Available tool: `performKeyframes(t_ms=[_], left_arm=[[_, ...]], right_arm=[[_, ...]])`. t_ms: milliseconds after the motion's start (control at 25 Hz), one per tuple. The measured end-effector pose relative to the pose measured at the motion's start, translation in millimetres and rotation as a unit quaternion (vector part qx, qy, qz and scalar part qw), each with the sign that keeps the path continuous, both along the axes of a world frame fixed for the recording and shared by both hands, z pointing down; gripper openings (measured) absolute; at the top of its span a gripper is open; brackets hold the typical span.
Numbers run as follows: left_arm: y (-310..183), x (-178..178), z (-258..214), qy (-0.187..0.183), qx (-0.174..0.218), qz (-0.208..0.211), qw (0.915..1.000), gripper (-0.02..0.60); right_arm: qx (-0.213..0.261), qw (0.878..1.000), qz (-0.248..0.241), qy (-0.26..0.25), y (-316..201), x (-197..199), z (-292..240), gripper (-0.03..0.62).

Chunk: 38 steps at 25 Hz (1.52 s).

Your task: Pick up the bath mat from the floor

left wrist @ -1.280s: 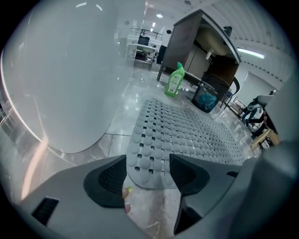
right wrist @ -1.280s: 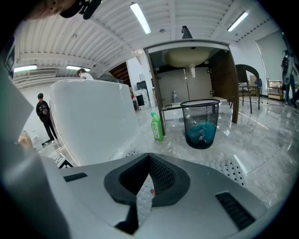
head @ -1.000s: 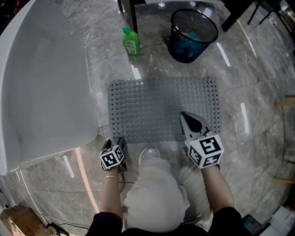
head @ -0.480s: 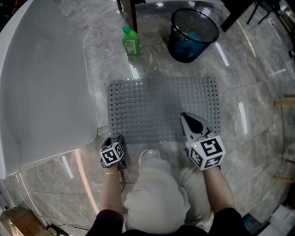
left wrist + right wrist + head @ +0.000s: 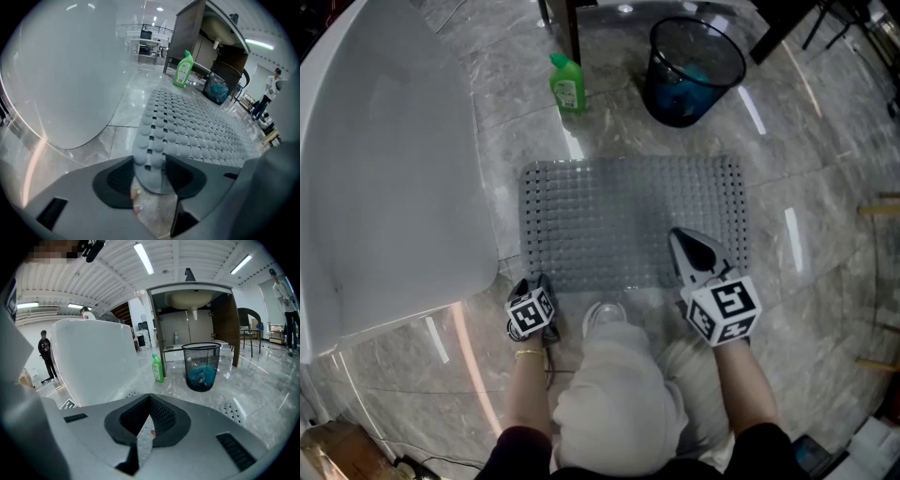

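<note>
The grey studded bath mat (image 5: 633, 220) lies flat on the marble floor. My left gripper (image 5: 534, 283) is at its near left corner, pointing steeply down. In the left gripper view that rounded corner (image 5: 151, 154) fills the gap of the left gripper (image 5: 150, 176) and touches both pads. Its jaws have just been closing on the corner. My right gripper (image 5: 682, 236) hovers over the mat's near right part. In its own view the right gripper (image 5: 149, 420) has its pads meeting at the tips, with nothing held and only a sliver of mat showing below.
A white bathtub (image 5: 384, 169) curves along the left, close to the left gripper. Beyond the mat stand a green bottle (image 5: 567, 84), a dark mesh bin (image 5: 692, 70) and a cabinet leg (image 5: 572, 28). The person's shoe (image 5: 605, 317) sits at the mat's near edge.
The left gripper has crept slightly toward the mat's corner. The right gripper and the mat have stayed where they were.
</note>
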<state>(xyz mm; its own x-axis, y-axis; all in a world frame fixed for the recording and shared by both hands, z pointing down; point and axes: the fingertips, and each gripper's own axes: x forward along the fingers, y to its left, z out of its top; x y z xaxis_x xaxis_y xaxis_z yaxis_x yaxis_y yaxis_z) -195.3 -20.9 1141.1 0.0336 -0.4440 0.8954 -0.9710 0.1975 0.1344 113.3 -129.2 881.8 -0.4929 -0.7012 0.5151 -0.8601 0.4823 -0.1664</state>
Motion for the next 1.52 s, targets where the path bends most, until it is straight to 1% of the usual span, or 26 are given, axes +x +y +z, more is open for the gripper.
performKeyframes(t_ms=[40, 160, 280, 400, 520, 680, 840, 1040, 1200, 1400, 1520], left_arm=[[2, -1, 0, -0.004, -0.002, -0.002, 1.0, 0.193], [2, -1, -1, -0.005, -0.002, -0.002, 1.0, 0.181], [0, 4, 0, 0.003, 0.005, -0.011, 0.9999, 0.153], [0, 7, -1, 0.002, 0.007, -0.014, 0.9999, 0.126], [0, 10, -4, -0.001, 0.007, -0.006, 1.0, 0.098], [-1, 17, -10, -0.006, 0.018, 0.009, 0.9998, 0.061], [-2, 22, -16, 0.002, 0.029, 0.016, 0.9995, 0.048], [-2, 24, -19, 0.008, 0.031, 0.02, 0.9993, 0.044], [-2, 26, -21, 0.005, 0.032, 0.013, 0.9994, 0.043], [-3, 28, -29, 0.009, 0.037, 0.015, 0.9992, 0.043], [-4, 32, -36, 0.011, 0.04, 0.016, 0.999, 0.043]], right_arm=[[0.001, 1.0, -0.002, -0.001, 0, -1, 0, 0.011], [0.001, 1.0, -0.006, 0.0, 1, -3, -1, 0.011], [0.001, 1.0, -0.005, -0.001, 0, -2, 0, 0.011], [0.001, 1.0, -0.004, -0.003, 0, -2, 0, 0.011], [0.001, 1.0, -0.004, -0.003, 0, -1, 0, 0.011], [0.002, 1.0, -0.005, -0.006, 0, -1, -2, 0.011], [0.002, 1.0, -0.006, -0.007, 0, -3, -2, 0.011], [0.003, 1.0, -0.01, -0.01, 0, -7, -3, 0.011], [0.003, 1.0, -0.014, -0.004, 1, -11, -3, 0.011], [0.004, 1.0, -0.022, 0.013, 5, -19, -2, 0.011], [0.003, 1.0, -0.029, 0.0, 8, -28, -7, 0.011]])
